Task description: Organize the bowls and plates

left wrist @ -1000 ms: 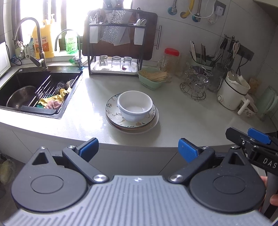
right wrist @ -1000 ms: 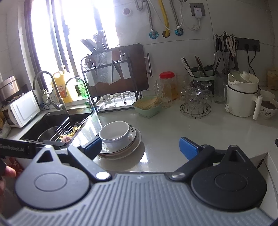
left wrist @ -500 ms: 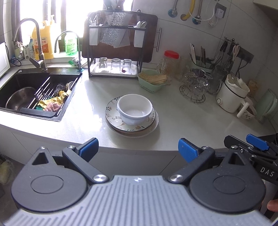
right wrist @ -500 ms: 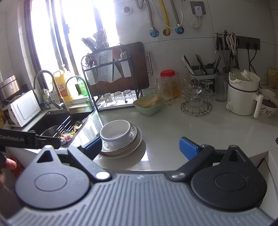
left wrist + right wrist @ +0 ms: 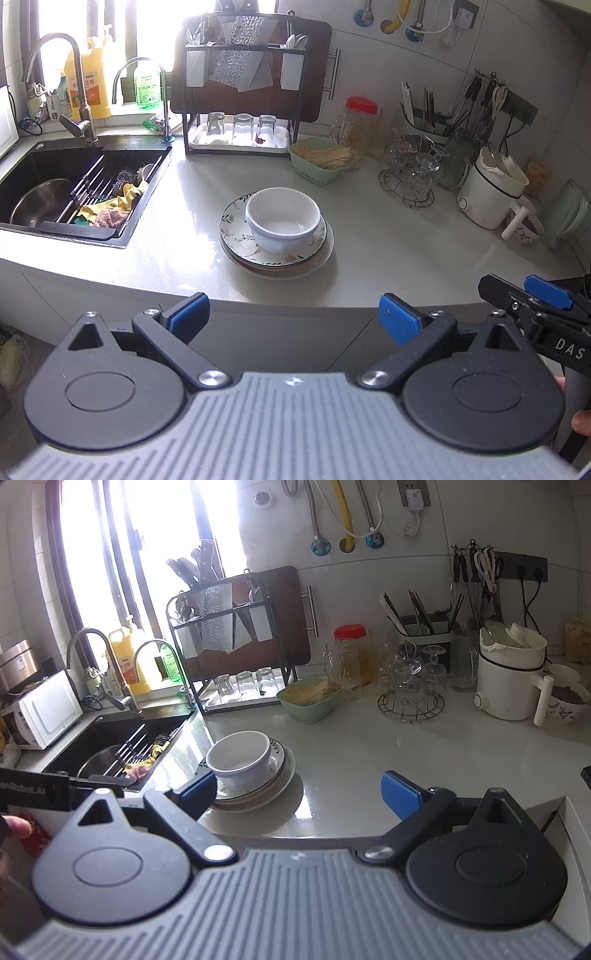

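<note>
**Non-task items on and around the surface**

Black sink (image 5: pixel 22 166) at left, holding a steel pot (image 5: pixel 40 201) and cloths on a roll rack (image 5: pixel 99 184). Dark rack (image 5: pixel 240 107) behind, three upturned glasses (image 5: pixel 240 128) in its tray. Green basket (image 5: pixel 319 159), red-lidded jar (image 5: pixel 360 123), wire glass stand (image 5: pixel 410 177), white kettle (image 5: pixel 491 195) along the wall. Microwave (image 5: pixel 48 710) beside the sink.

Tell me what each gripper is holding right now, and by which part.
Nothing. The left gripper and right gripper are open, short of the white ceramic bowl on the stacked plates.
</note>
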Demonstrator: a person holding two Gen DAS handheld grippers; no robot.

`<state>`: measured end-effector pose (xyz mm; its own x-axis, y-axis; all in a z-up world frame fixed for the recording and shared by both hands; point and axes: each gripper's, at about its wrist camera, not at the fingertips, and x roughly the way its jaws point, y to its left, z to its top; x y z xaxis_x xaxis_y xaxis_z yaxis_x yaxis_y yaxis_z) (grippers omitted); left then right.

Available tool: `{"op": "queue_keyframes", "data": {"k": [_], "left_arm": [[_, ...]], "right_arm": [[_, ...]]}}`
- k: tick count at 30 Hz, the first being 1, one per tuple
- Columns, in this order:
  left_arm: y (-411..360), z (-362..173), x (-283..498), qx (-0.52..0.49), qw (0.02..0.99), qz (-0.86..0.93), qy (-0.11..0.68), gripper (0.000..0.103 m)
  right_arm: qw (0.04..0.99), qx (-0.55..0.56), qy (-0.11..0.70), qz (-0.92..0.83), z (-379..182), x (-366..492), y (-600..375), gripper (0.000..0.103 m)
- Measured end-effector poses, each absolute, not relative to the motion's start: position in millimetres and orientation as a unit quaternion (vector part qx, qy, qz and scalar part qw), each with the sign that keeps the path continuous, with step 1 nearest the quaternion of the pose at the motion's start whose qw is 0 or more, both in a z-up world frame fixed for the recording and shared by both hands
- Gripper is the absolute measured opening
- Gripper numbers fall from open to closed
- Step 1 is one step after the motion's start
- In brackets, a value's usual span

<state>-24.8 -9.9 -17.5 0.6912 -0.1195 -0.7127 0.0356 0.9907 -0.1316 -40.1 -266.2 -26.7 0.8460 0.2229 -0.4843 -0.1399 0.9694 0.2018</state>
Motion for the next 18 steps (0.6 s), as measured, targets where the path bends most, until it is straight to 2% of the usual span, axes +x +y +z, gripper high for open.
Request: {"op": "queue_keyframes", "data": {"k": [18], "left_arm": [[-10.8, -11.8, -28.5, -0.062, 0.921, -0.049, 0.382, 0.100]], "right_arm": [[0.960, 0.080, 0.255, 0.088, -25.6, -45.8, -264.3, 0.097]]}}
